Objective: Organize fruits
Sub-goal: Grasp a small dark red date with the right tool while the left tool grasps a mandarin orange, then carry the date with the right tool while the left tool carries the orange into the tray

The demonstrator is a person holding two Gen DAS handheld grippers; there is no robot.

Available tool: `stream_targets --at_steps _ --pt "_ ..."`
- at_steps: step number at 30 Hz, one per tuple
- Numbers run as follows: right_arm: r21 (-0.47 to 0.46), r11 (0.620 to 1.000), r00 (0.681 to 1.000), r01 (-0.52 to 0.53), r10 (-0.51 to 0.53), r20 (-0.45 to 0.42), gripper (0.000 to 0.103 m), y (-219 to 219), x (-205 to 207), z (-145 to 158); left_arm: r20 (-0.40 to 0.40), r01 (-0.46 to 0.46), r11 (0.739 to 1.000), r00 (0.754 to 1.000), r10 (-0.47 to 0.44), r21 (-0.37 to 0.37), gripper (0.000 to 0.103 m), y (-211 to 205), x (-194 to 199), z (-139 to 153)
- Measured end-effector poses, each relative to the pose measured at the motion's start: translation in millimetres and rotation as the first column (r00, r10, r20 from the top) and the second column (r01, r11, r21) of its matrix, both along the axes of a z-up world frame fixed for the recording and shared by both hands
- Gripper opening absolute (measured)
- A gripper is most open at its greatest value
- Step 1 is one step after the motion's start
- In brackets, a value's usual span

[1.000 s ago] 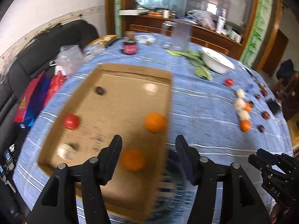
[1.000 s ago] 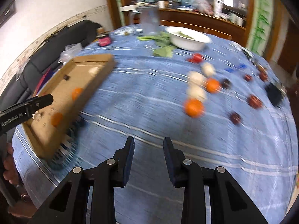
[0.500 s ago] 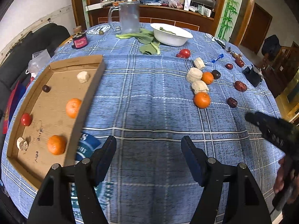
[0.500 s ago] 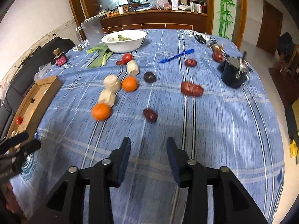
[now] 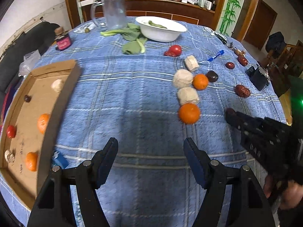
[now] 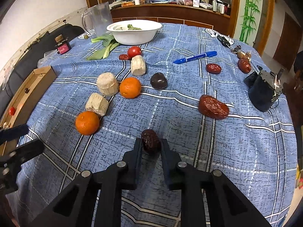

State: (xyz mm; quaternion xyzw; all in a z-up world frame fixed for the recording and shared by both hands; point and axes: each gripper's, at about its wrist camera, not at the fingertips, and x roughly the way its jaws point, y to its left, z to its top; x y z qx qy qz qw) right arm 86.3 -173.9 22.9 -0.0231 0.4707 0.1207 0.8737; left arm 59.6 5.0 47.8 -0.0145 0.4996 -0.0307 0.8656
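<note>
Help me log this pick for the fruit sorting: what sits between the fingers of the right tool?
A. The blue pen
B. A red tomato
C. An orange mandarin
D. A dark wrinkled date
D: in the right wrist view the right tool has its two fingers closed against a dark wrinkled date on the blue tablecloth, while the nearest orange mandarin lies apart to the left.

Ahead of my left tool (image 5: 150, 147) I see bare tabletop (image 5: 123, 98), a wide lane. The cardboard tray (image 5: 62, 102) walls its left; an orange (image 5: 189, 113) and pale chunks (image 5: 187, 95) crowd front-right, and my right tool (image 5: 230, 113) blocks that flank. Beyond my right tool, a red date (image 6: 213, 107) sits front-right.
</note>
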Motion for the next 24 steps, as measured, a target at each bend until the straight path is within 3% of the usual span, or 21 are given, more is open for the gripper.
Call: stream_targets --at_steps 5,11,14,19,24 --pt "0.018 1.000 0.999 0.002 -0.002 0.040 0.020 -15.2 -11.3 14.3 -0.013 0.019 0.999 1.000 -0.020 -0.040 0.070 -22.7 21.7 -6.5" --pt "0.030 0.999 0.999 0.031 -0.031 0.019 0.020 -33.4 -17.3 13.0 -0.049 0.013 0.998 0.999 -0.016 -0.062 0.070 -43.7 47.5 -25.7" --pt "0.043 0.998 0.999 0.045 -0.046 0.012 0.020 -38.6 -19.7 12.2 -0.024 0.028 0.998 0.999 -0.030 -0.051 0.034 -47.9 50.6 -30.2" --pt "0.038 0.998 0.998 0.052 -0.053 0.029 0.020 -39.3 -26.6 16.7 -0.027 0.039 0.993 0.999 -0.042 -0.114 0.031 -36.6 45.2 -27.5" --pt "0.041 0.997 0.997 0.062 -0.064 0.048 0.020 -37.8 -39.6 25.2 -0.002 0.055 0.992 0.998 -0.056 -0.112 0.031 -24.3 21.3 -13.7"
